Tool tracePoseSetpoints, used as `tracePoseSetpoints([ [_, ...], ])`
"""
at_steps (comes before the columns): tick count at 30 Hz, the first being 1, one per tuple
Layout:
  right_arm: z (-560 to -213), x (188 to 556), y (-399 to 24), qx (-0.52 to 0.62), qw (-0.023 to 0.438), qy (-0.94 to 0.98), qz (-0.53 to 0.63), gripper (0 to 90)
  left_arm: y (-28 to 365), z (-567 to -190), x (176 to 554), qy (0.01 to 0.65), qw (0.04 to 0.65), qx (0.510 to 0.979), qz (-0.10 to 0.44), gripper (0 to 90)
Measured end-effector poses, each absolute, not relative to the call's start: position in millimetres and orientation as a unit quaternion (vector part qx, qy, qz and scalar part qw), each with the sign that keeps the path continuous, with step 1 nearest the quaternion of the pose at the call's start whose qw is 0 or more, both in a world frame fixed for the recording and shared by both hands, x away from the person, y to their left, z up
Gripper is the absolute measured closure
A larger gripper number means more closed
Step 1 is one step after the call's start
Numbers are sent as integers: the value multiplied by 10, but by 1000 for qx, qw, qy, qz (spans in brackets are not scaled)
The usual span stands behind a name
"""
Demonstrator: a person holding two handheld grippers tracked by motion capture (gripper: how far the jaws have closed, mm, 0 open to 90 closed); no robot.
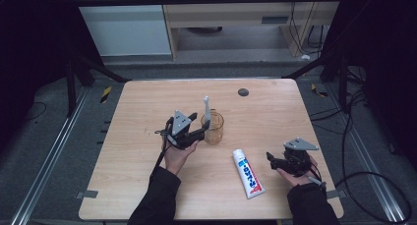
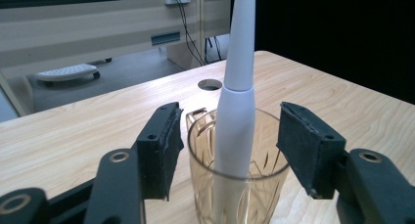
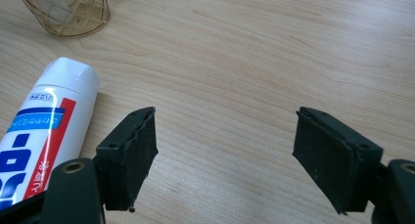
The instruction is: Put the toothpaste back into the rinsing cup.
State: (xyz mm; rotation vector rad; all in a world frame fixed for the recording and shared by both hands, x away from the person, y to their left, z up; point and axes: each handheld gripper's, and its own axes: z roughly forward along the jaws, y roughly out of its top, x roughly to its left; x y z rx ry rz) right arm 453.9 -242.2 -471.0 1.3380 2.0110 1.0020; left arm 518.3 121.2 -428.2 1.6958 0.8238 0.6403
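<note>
A light wooden bench (image 1: 147,185) with rounded corners is seen from above, set on a grey floor with metal rails at each side. A round dark hole (image 1: 243,92) is cut into the far part of the benchtop. Beyond the bench, pale wooden furniture and a white panel are seen, with cables hanging at the far right; the sides of the room are dark.

Near the middle of the bench an amber glass cup (image 1: 214,129) is standing upright, and a white toothbrush (image 1: 207,109) is propped in it, its handle rising above the rim. Nearer the person, a white toothpaste tube (image 1: 248,173) with blue and red print is lying flat, its cap pointed toward the cup.

The left claw (image 1: 202,131) is held just beside the cup, on its left in the high view. In the left gripper view the 2 jaws are spread wide, one on each side of the cup (image 2: 235,175) and toothbrush (image 2: 237,111); a gap is visible between each pad and the glass, so nothing is clamped.

The right claw (image 1: 269,158) is held low over the bench to the right of the tube, with bare wood between them. In the right gripper view its 2 jaws are standing wide apart over bare wood, with nothing between them; the capped end of the tube (image 3: 44,121) is lying just beside one jaw, and the base of the cup (image 3: 66,11) is seen farther off.
</note>
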Motion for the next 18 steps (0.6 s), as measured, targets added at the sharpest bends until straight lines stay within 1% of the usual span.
tracePoseSetpoints([
  [9,-4695,4529,-2412,493,263,741,372,239,1480,-4225,5051,350,521,733,262,343],
  [15,-4676,4513,-2397,493,263,740,374,238,1688,-4260,4940,344,491,754,269,317],
  [18,-4679,4513,-2394,491,263,742,373,240,1839,-4313,4881,353,480,757,268,309],
])
